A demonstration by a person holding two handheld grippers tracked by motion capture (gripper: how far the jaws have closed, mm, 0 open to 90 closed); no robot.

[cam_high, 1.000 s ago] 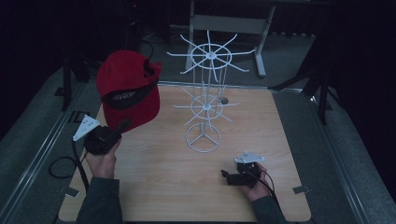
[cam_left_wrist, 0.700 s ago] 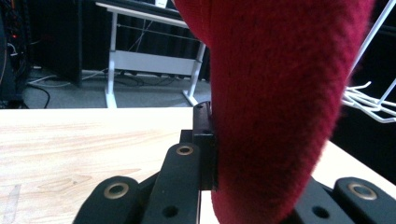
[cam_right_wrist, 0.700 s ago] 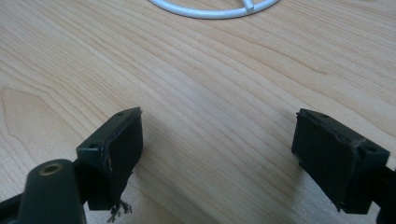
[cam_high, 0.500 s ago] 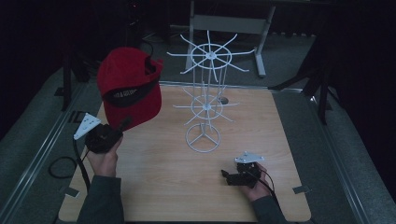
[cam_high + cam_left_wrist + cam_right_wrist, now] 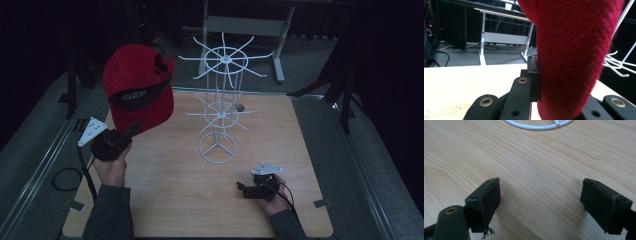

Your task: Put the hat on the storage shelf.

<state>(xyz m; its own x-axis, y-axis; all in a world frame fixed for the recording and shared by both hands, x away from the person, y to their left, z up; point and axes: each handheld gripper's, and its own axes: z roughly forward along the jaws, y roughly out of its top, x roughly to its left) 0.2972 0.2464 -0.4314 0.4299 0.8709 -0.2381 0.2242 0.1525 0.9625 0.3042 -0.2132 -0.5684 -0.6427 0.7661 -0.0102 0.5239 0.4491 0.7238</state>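
Little moved | left tongs point(image 5: 131, 131) clamp red cap point(image 5: 137, 85) beside wire rack point(image 5: 220, 112) | right tongs point(image 5: 540, 203) gape

The left hand-held gripper point(image 5: 541, 100) clamps red knitted fabric point(image 5: 571, 55) above the table point(image 5: 461, 85); white wire hooks point(image 5: 616, 65) at three o'clock

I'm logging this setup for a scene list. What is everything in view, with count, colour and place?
cap: 1, red, held up over the table's left side
wire rack: 1, white, tiered, standing mid-table
table: 1, light wood
desk frame: 1, pale, on the floor behind the table
left gripper: 1, black, shut on the cap
right gripper: 1, black, open, low over the table's near right
hands: 2, at the near edge
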